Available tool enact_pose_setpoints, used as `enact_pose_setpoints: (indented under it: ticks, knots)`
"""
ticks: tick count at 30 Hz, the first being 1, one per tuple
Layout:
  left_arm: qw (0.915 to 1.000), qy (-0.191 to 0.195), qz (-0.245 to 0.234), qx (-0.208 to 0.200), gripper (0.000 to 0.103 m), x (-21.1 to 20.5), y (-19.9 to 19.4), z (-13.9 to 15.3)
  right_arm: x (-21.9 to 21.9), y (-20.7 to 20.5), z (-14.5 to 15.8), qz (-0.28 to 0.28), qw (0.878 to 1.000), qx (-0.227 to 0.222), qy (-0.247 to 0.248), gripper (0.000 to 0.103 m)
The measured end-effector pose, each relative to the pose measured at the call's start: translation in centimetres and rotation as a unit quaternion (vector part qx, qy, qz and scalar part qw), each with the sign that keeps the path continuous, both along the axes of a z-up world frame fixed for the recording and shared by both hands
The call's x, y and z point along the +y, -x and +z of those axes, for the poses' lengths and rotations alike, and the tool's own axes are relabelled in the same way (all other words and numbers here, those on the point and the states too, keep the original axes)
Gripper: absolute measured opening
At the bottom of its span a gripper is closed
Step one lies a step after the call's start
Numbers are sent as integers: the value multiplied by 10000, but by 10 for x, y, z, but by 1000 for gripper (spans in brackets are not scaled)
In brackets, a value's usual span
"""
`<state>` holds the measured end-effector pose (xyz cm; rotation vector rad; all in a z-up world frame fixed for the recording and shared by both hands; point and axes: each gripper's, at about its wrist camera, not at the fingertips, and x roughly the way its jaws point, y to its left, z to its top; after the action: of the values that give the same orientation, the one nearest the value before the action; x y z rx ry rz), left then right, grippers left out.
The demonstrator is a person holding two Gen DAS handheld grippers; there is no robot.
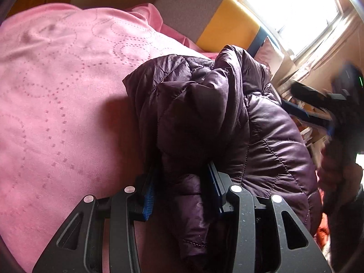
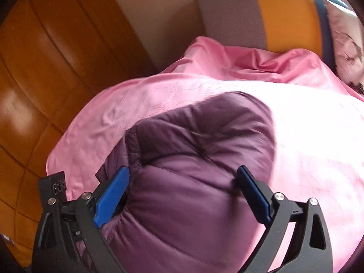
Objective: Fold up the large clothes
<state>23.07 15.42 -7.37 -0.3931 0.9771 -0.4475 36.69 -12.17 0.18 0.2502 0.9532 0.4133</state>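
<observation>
On the bed, location of garment: purple puffer jacket (image 1: 227, 118) is lying bunched on the pink bedspread (image 1: 59, 86), partly lifted at the near edge, below the grey-and-yellow headboard (image 1: 204, 16).

Left claw (image 1: 179, 188): clenching on a thick fold of the jacket; blue pads are pressing the fabric from both sides, and the fold is bulging out above them.

Right claw (image 2: 182, 182): jaws are standing wide, straddling a puffy quilted section of the jacket (image 2: 193, 159); pads are sitting just beside the fabric at either flank. Judging it as released, not yet gripping.

Right claw as seen from left wrist: appearing blurred at the jacket's far side, against the window (image 1: 295, 4); state not readable there.

Step in hand (judgement): gathering two holds so the jacket can be spread or doubled over on the bedspread.

Risk 1: slippery shell fabric is likely to be sliding out of the left pads, since the hold is on a fat padded roll rather than a flat hem.

Risk 2: right claw is bracketing a bulge wider than a seam; closing there may be catching only the outer layer, so the lining drags and the fold skews.

Risk 3: jacket is sitting crumpled, sleeves not identifiable; folding now may be trapping a sleeve inside.

Risk 4: bedspread is lying loose near the jacket; a low grab may be pinching it too.
</observation>
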Motion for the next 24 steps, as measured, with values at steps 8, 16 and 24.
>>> enact_pose_setpoints:
  ticks: [8,16,24]
  knots:
    - [9983,559,40,146,41,13,1,-10,-58,33,-67,-150,9806,1135,-1594,101]
    - [9900,1394,139,153,38,15,13,-11,-74,54,-64,139,9734,839,-2130,63]
    - [9884,1314,-766,0,35,-79,-5,22,-167,102,-20,-430,9791,-28,-1987,57]
